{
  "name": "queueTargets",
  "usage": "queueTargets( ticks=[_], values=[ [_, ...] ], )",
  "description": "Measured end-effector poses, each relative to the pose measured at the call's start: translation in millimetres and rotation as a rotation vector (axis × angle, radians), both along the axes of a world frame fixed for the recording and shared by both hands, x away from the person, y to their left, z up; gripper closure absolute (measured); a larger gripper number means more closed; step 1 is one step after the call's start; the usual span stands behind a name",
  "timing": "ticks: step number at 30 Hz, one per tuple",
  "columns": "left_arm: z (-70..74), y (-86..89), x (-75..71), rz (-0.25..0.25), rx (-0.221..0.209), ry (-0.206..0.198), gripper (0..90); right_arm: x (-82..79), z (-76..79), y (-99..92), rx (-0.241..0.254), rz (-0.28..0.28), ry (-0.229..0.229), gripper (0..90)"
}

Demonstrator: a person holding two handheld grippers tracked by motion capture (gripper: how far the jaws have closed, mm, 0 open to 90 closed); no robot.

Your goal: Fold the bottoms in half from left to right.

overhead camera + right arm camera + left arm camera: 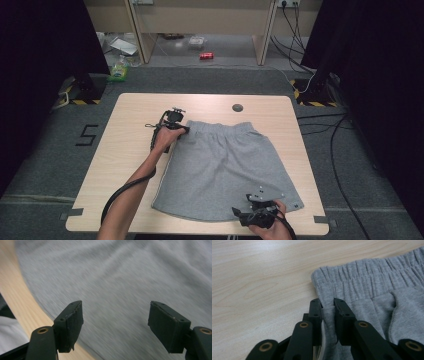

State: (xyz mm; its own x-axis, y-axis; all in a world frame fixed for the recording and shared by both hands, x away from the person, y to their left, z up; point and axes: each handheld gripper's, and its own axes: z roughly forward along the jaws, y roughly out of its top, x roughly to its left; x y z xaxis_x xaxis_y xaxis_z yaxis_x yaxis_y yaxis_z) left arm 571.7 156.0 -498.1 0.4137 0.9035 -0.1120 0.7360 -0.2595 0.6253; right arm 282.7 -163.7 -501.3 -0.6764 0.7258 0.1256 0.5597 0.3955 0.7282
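A grey skirt point(227, 167) with an elastic waistband lies flat on the wooden table point(135, 112), waistband toward the far side. My left gripper point(181, 129) is at the skirt's far-left corner. In the left gripper view its jaws pinch a fold of grey skirt point(372, 287) fabric just below the waistband, so my left gripper point(328, 305) is shut on it. My right gripper point(252, 214) sits over the hem at the near right. In the right gripper view my right gripper point(115, 320) stands open above the grey skirt point(120, 277), nothing between its pads.
The table's near edge point(200, 227) runs just below the skirt's hem. A round grommet point(237, 107) sits near the far edge. Cables, a red can point(206, 55) and other clutter lie on the floor beyond the table.
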Motion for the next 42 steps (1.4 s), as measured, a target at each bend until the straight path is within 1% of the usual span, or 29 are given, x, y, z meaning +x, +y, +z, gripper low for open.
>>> queueTargets(
  ticks=[2,4,6,8,11,12,13,19,20,25,27,30,36,37,39,40,41,42],
  values=[
    [-0.2,-0.1,-0.3,0.001,-0.001,-0.002,76.9,0.6,2.8,11.3,0.021,0.013,-0.010,28.5],
    [-0.6,0.6,-0.4,0.000,-0.006,-0.005,76.9,2.0,4.9,26.0,0.032,0.043,-0.024,28.6],
    [-1.0,1.6,-0.6,0.000,-0.014,-0.005,76.9,3.8,6.5,42.6,0.034,0.071,-0.033,28.7],
    [-1.3,2.3,-0.8,0.002,-0.018,-0.007,77.1,6.3,6.4,60.0,0.034,0.105,-0.030,28.9],
    [-0.9,2.3,-0.8,-0.001,-0.008,-0.008,77.2,10.5,6.7,85.4,0.031,0.151,-0.037,29.9],
    [-0.9,2.3,-0.8,-0.001,-0.008,-0.008,77.3,10.5,6.7,85.4,0.031,0.151,-0.037,29.9],
    [-0.7,2.1,-0.7,0.000,-0.004,-0.007,77.4,13.1,6.5,102.7,0.040,0.181,-0.052,30.3],
    [-0.3,1.8,-0.2,-0.003,0.000,-0.004,77.4,15.7,3.9,140.5,0.052,0.254,-0.051,32.5],
    [-0.4,1.7,-0.3,-0.002,0.000,-0.005,77.4,14.8,3.7,146.9,0.057,0.258,-0.039,33.0],
    [-0.7,2.1,-0.6,-0.002,-0.002,-0.008,77.3,14.8,2.3,178.1,0.061,0.326,-0.058,38.0],
    [-1.0,3.0,-0.5,-0.003,-0.009,-0.006,77.3,14.0,1.0,190.0,0.068,0.345,-0.045,39.7],
    [-1.2,3.0,-0.8,-0.002,-0.010,-0.009,77.3,14.3,-1.6,202.6,0.068,0.369,-0.041,42.8],
    [-1.3,3.6,-0.8,-0.004,-0.014,-0.009,77.3,15.1,-9.8,225.5,0.028,0.393,-0.055,45.7],
    [-1.4,3.6,-0.9,-0.003,-0.015,-0.009,77.3,15.2,-10.7,228.1,0.023,0.396,-0.050,46.2],
    [-1.4,3.7,-1.0,-0.003,-0.015,-0.009,77.3,15.7,-11.9,233.0,0.000,0.396,-0.061,46.9],
    [-1.5,3.6,-1.1,-0.002,-0.015,-0.010,77.3,15.7,-11.9,233.0,0.000,0.396,-0.061,46.9],
    [-1.5,3.4,-1.3,0.000,-0.014,-0.011,77.3,15.7,-15.0,237.8,-0.011,0.400,-0.054,48.4],
    [-1.5,3.0,-1.4,0.000,-0.011,-0.013,77.3,15.9,-17.1,238.9,-0.023,0.410,-0.061,49.3]
  ],
)
